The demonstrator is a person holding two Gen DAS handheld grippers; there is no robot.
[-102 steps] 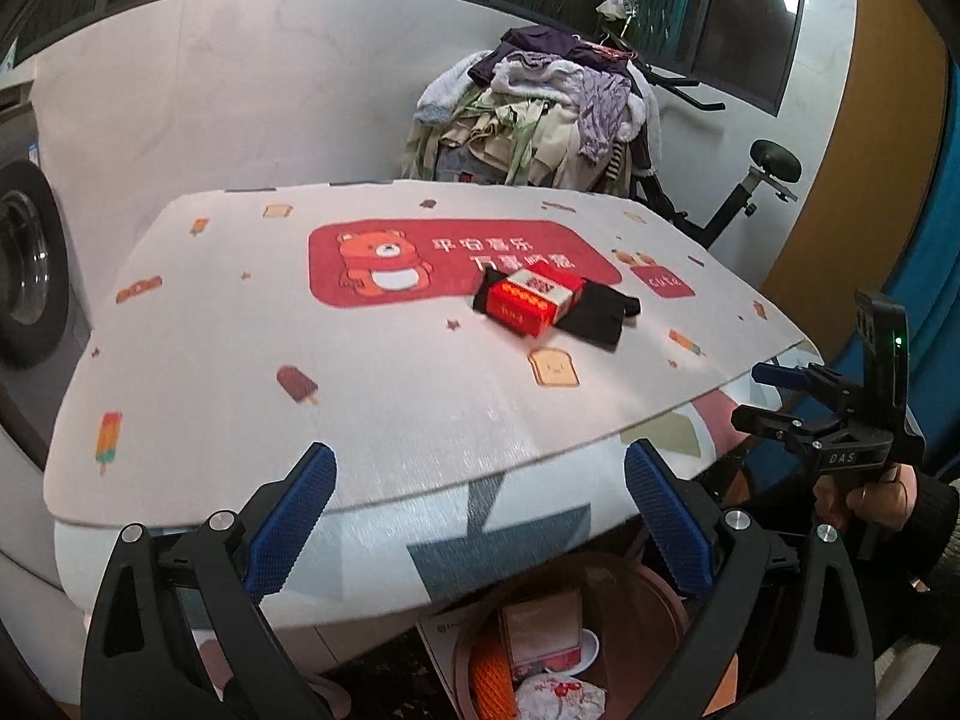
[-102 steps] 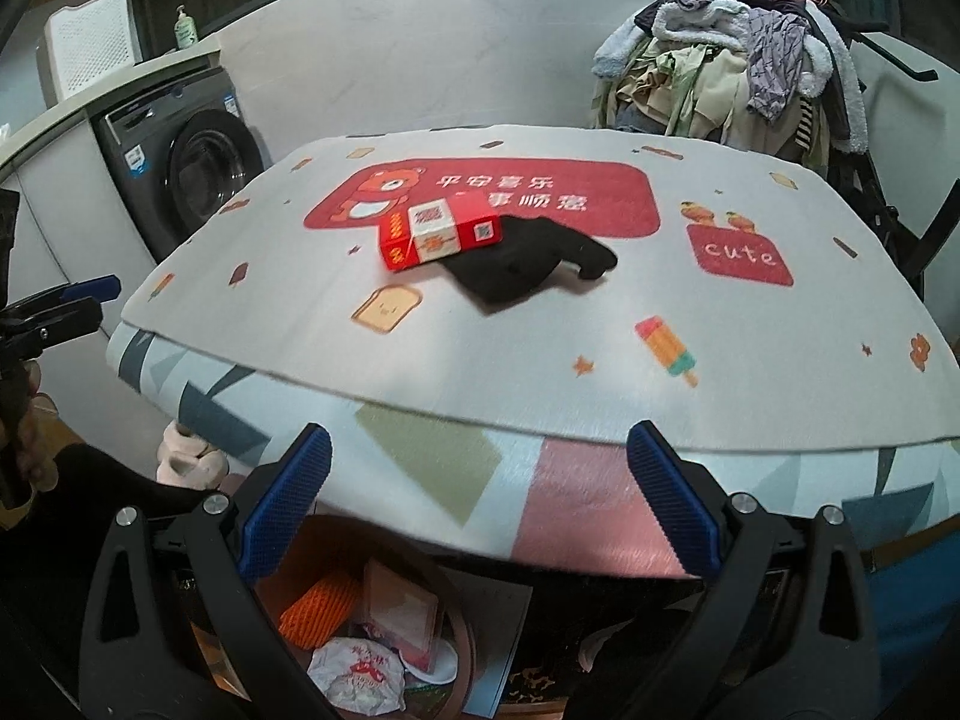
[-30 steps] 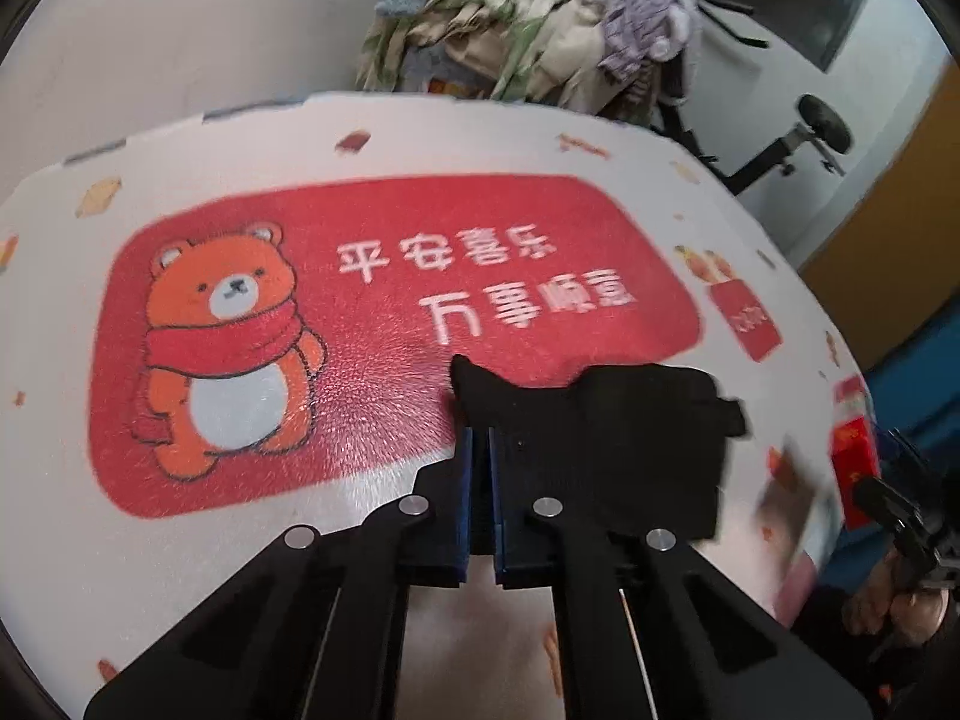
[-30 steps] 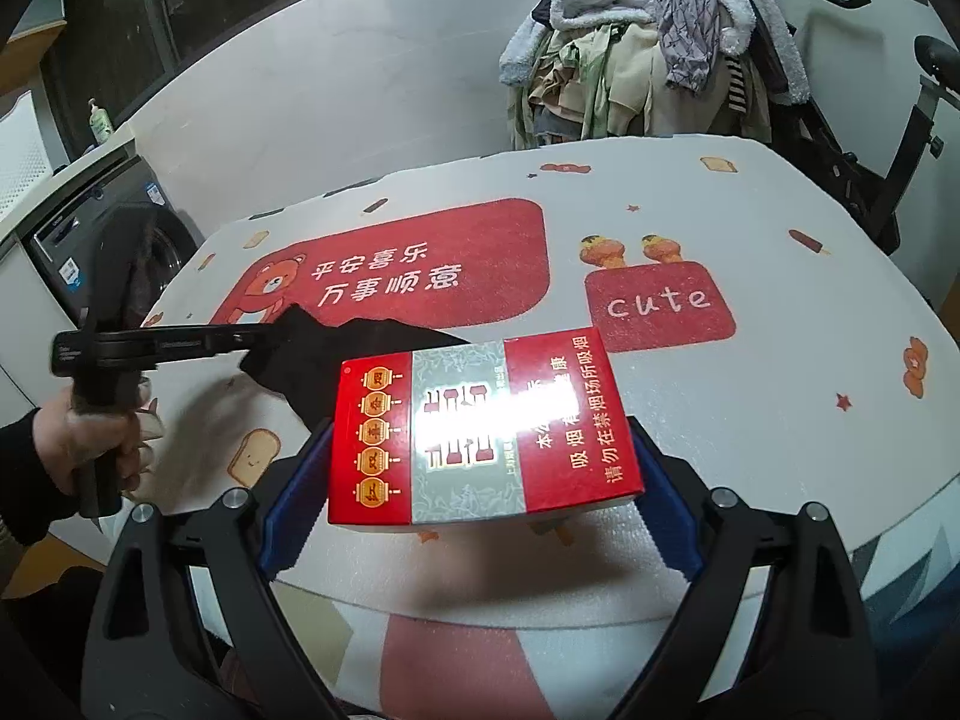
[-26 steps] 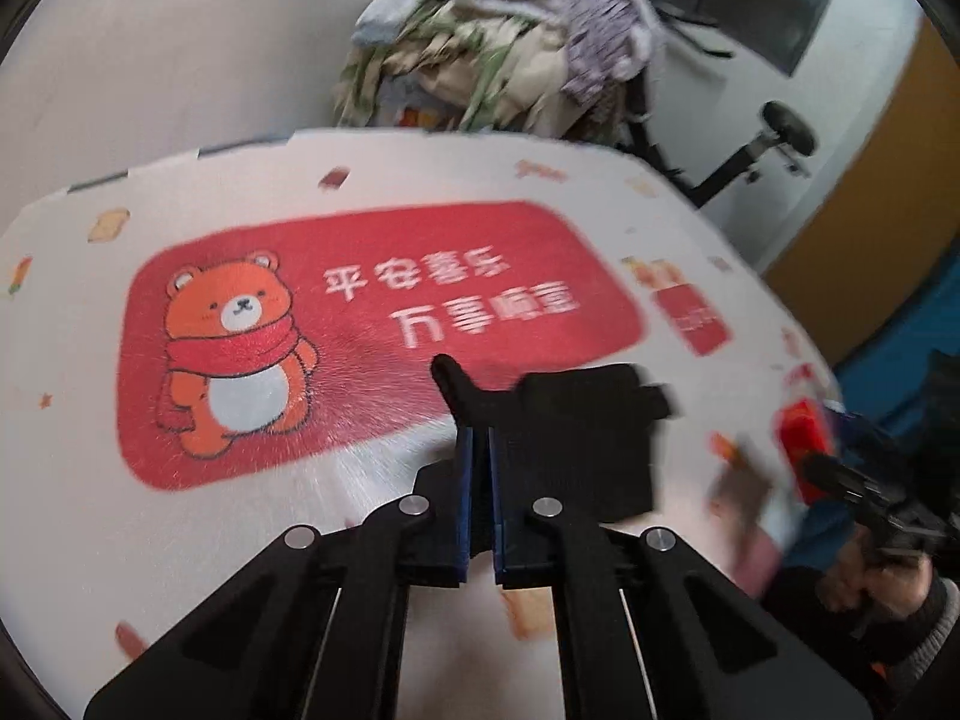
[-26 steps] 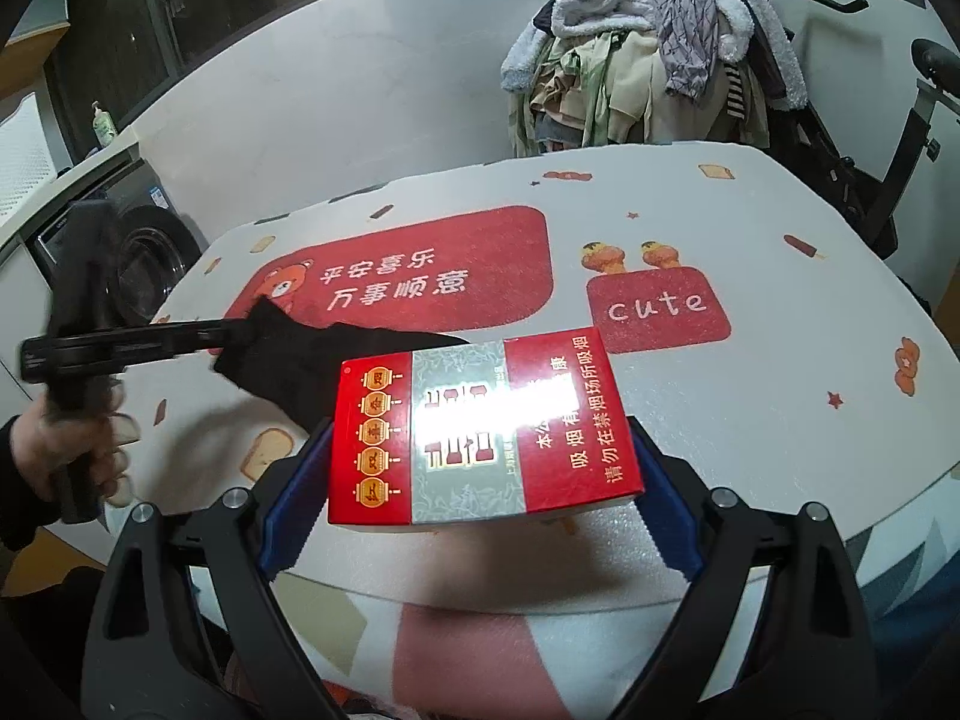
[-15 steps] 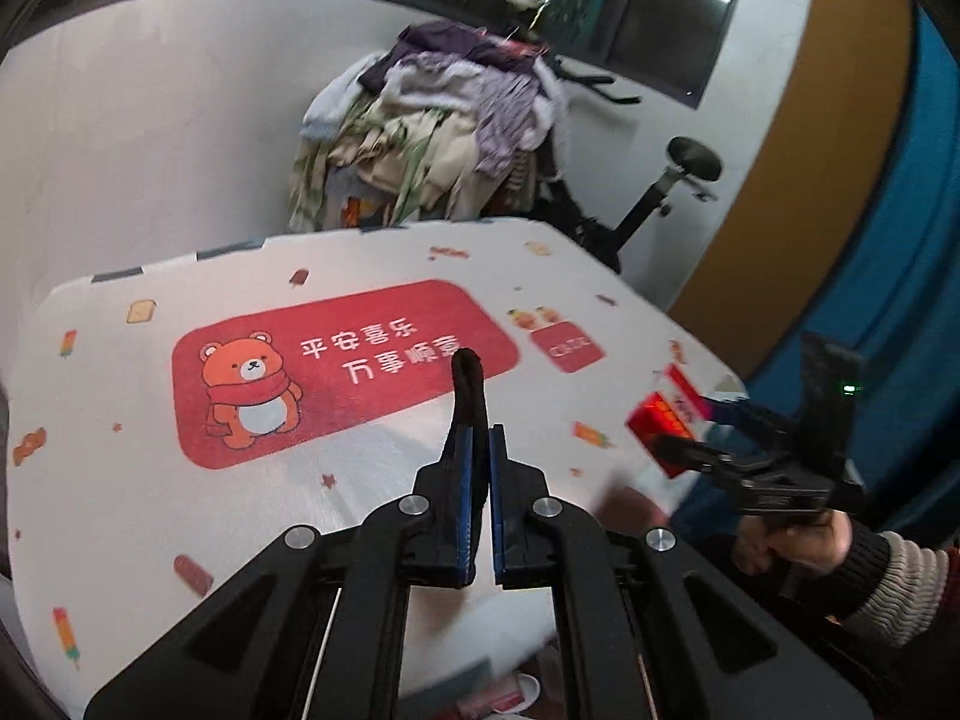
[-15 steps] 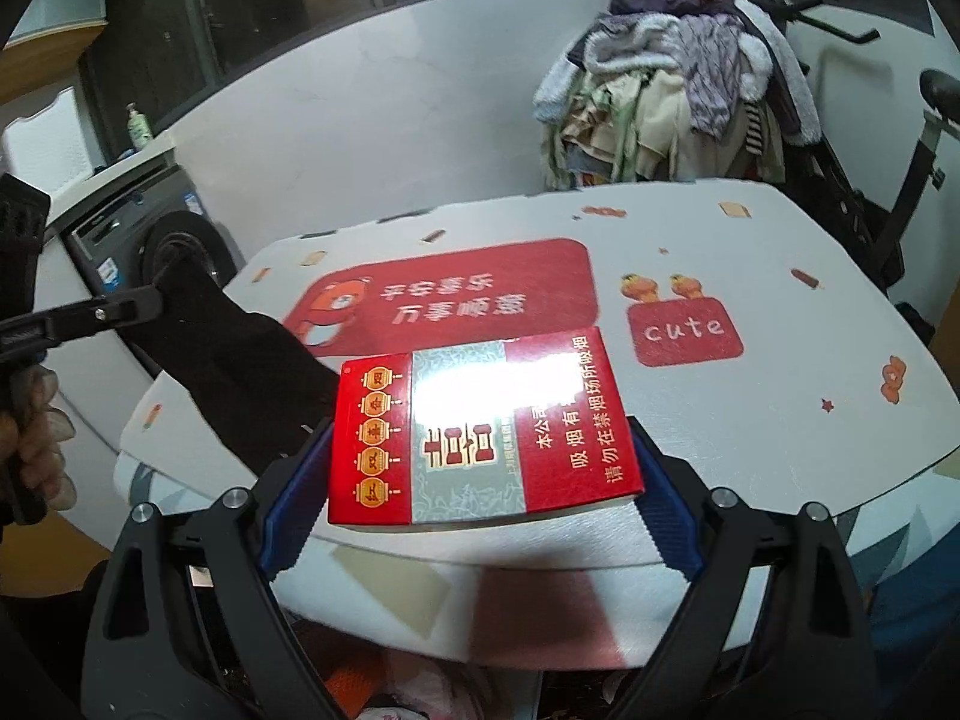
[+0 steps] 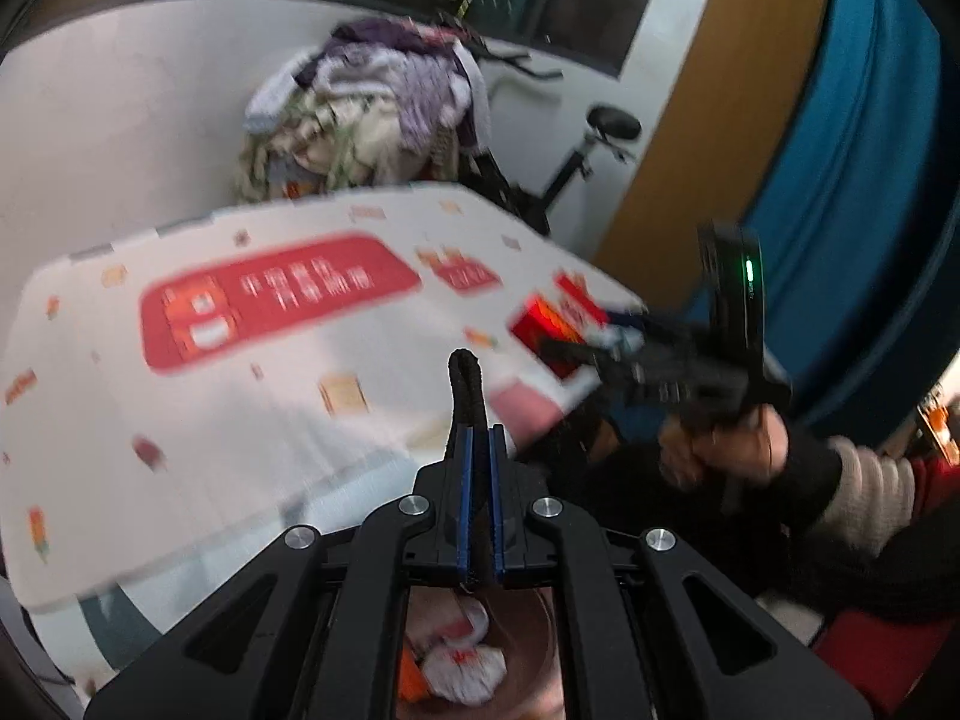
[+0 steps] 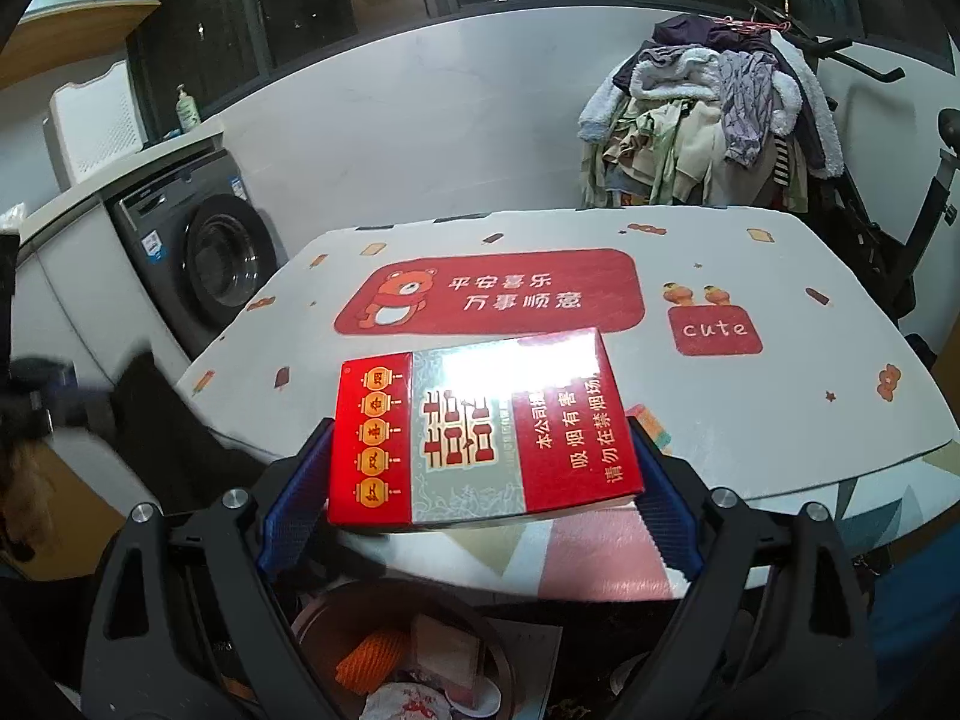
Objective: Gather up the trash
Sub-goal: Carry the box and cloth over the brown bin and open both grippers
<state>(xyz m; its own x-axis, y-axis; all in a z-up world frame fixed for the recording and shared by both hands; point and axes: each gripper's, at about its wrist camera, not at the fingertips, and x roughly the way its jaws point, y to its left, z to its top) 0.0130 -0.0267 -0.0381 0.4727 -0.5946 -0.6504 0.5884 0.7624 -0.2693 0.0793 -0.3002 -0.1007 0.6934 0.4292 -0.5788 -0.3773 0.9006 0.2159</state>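
From the left wrist view, the left tongs (image 9: 478,468) are clamped shut on a limp black cloth (image 9: 466,387), which sticks up past the tips. Directly beneath them sits the round brown waste bin (image 9: 543,630), already holding crumpled white wrappers, so the drop looks nearly straight down. To the right of the bin, the right hand (image 9: 720,444) carries the other tool out past the printed white desk (image 9: 198,420). From the right wrist view, the right tongs (image 10: 480,486) grip a flat red-and-silver cigarette box (image 10: 480,432) by its short ends, long axis crosswise. The bin (image 10: 318,618) lies below and slightly left of the box, both tools pitched downward.
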